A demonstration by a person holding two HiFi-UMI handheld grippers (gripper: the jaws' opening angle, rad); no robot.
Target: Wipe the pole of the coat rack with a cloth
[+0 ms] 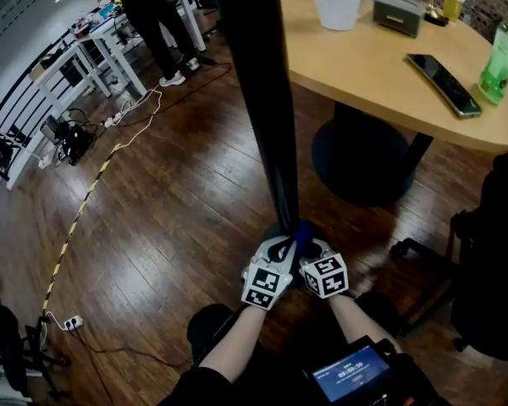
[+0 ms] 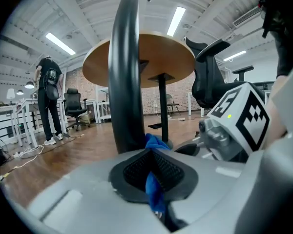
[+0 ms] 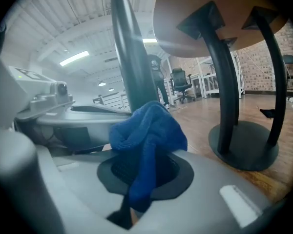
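Your left hand-held gripper (image 2: 151,168) and right hand-held gripper (image 3: 144,172) are both clamped on the blue cloth (image 3: 147,128), low against the pole (image 1: 258,91) near the floor (image 1: 178,193); it looks soft, light and prone to slipping, so grip the bunched folds.

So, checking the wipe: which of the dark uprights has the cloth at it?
The coat rack pole, tallest and nearest: the blue cloth is bunched low against it. The table legs stand apart, bare.
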